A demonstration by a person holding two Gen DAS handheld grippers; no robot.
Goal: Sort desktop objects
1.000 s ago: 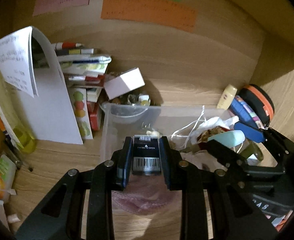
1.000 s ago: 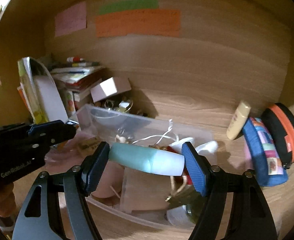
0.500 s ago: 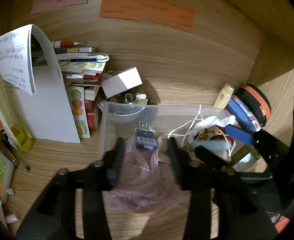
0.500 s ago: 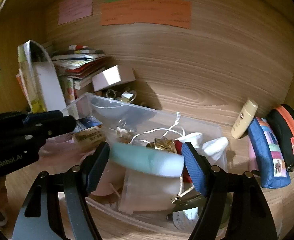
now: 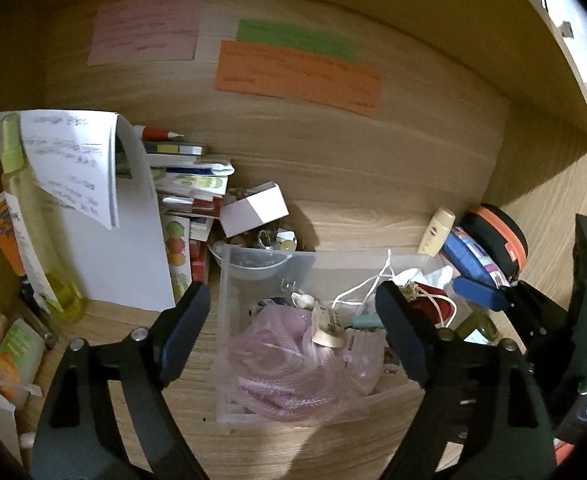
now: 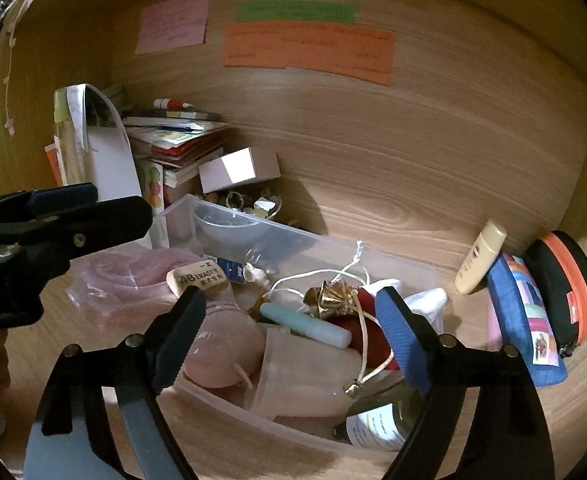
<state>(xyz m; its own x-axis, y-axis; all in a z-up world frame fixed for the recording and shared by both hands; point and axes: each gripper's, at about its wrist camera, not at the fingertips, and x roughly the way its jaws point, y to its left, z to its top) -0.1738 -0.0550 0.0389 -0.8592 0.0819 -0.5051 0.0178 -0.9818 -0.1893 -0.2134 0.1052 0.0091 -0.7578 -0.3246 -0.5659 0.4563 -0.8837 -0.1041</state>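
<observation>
A clear plastic bin (image 5: 333, 264) (image 6: 293, 232) sits on the wooden desk, full of small things. My left gripper (image 5: 293, 320) hangs above its left half, jaws opening wide, nothing between them. Below it lie a pink cord bag (image 5: 289, 368) and a tan eraser (image 5: 327, 330) (image 6: 197, 278). A small dark box (image 6: 229, 272) lies behind the eraser. My right gripper (image 6: 289, 312) is over the bin's middle, jaws opening. The teal tube (image 6: 305, 322) lies loose in the bin beneath, untouched by the pads. The left gripper's fingers (image 6: 61, 216) show at the left edge.
A stack of books (image 5: 189, 184), a white box (image 5: 253, 208) and a curled paper sheet (image 5: 77, 160) crowd the back left. A cream tube (image 6: 479, 258), a blue pouch (image 6: 525, 320) and an orange-rimmed case (image 6: 565, 284) lean at the right. Coloured notes (image 6: 309, 50) hang on the back wall.
The left gripper let go of the small barcode box, which dropped into the bin, then opened wide and rose. The right gripper released the teal tube, which now lies in the bin.
</observation>
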